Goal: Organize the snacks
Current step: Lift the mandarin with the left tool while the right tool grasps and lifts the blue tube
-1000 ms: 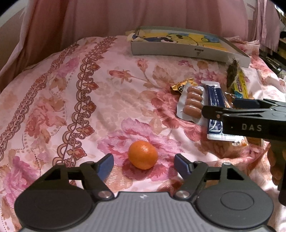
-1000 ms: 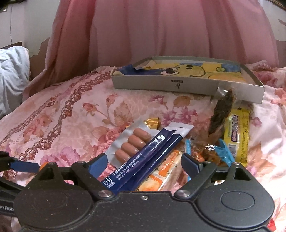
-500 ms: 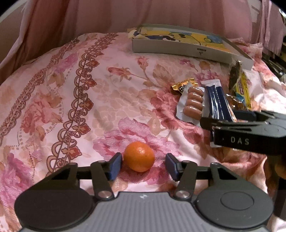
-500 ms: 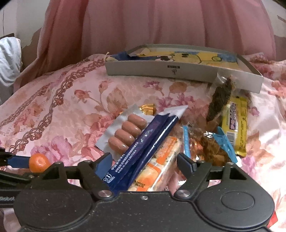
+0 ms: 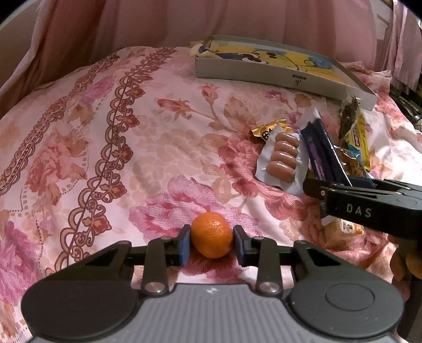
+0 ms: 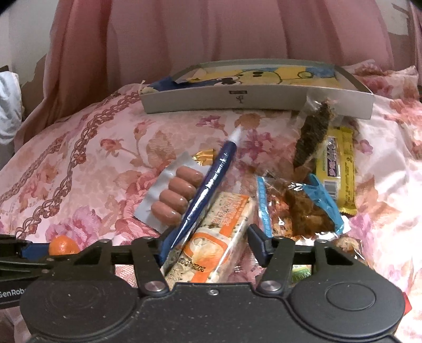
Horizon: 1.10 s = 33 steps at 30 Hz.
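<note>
Left wrist view: left tongs (image 5: 211, 244) pinching a small orange mandarin (image 5: 211, 234), one blue pad touching each side; fruit sits on the floral bedspread (image 5: 110, 147), low centre of frame; right tongs' black body marked "DAS" enters from the right edge, near the snack pile; sausage pack (image 5: 281, 158) w/ four sausages lies just left of a dark blue stick sachet (image 5: 320, 147); gold wrapper (image 5: 266, 129) pokes out behind the sausages; grey shallow box (image 5: 279, 71) w/ yellow cartoon print inside sits farther back on the bed; pink curtain (image 5: 184, 23) behind.

Right wrist view: right tongs (image 6: 208, 246) partly spread over the pile; left pad against the blue sachet (image 6: 211, 179), which is tilted up on edge; orange-and-white cracker pack (image 6: 211, 237) lies between the pads; can't tell whether anything is really gripped; yellow bar (image 6: 336, 163) at right; clear bag of dark dried stuff (image 6: 313, 132) leans on the box front; blue-edged bag of brown snack (image 6: 306, 208) beside the crackers; mandarin and left tongs visible at far left.
</note>
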{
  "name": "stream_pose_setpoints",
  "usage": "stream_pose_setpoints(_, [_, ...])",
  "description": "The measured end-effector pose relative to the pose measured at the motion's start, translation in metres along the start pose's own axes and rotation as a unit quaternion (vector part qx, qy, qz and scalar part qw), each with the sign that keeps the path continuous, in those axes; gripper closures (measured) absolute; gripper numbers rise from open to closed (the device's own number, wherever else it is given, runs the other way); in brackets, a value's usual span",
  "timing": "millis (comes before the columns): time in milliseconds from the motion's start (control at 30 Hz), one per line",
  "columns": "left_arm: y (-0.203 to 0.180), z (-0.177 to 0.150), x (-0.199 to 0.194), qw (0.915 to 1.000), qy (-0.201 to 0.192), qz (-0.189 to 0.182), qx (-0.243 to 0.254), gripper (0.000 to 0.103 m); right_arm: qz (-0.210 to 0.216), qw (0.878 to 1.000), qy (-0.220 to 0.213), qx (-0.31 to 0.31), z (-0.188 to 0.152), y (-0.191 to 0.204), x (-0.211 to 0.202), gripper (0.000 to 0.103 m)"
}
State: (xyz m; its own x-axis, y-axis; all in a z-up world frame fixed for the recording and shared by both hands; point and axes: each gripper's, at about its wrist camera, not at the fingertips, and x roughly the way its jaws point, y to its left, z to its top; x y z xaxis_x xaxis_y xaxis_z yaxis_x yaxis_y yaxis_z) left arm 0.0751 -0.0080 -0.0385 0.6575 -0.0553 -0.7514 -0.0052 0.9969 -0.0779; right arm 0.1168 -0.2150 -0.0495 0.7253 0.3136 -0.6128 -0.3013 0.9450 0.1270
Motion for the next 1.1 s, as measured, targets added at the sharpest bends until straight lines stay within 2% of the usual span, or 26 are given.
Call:
stream_pose_setpoints(300, [-0.012, 0.006, -0.001, 0.9999, -0.007, -0.006, 0.006, 0.067, 0.013, 0.999, 0.009, 0.037, 0.0, -0.011, -0.004, 0.057])
stream_pose_setpoints(467, [-0.021, 0.013, -0.001, 0.9999, -0.011, -0.01, 0.003, 0.067, 0.014, 0.999, 0.007, 0.03, -0.002, -0.011, -0.009, 0.058])
stream_pose_setpoints(667, [-0.03, 0.017, -0.004, 0.9998, -0.016, -0.014, 0.004, 0.067, -0.019, 0.999, -0.003, -0.038, -0.006, 0.004, -0.011, 0.056])
stream_pose_setpoints(900, [-0.032, 0.018, -0.002, 0.9998, -0.012, -0.016, 0.0, 0.067, -0.051, 0.993, -0.023, -0.108, -0.013, 0.016, -0.01, 0.051])
stream_pose_setpoints(1033, [-0.03, 0.017, -0.001, 0.9998, -0.012, -0.015, -0.003, 0.067, -0.069, 0.986, -0.038, -0.148, -0.016, 0.025, -0.01, 0.049])
stream_pose_setpoints(1100, [-0.029, 0.018, -0.001, 0.9998, -0.012, -0.014, -0.005, 0.067, -0.076, 0.981, -0.046, -0.173, -0.018, 0.03, -0.01, 0.053])
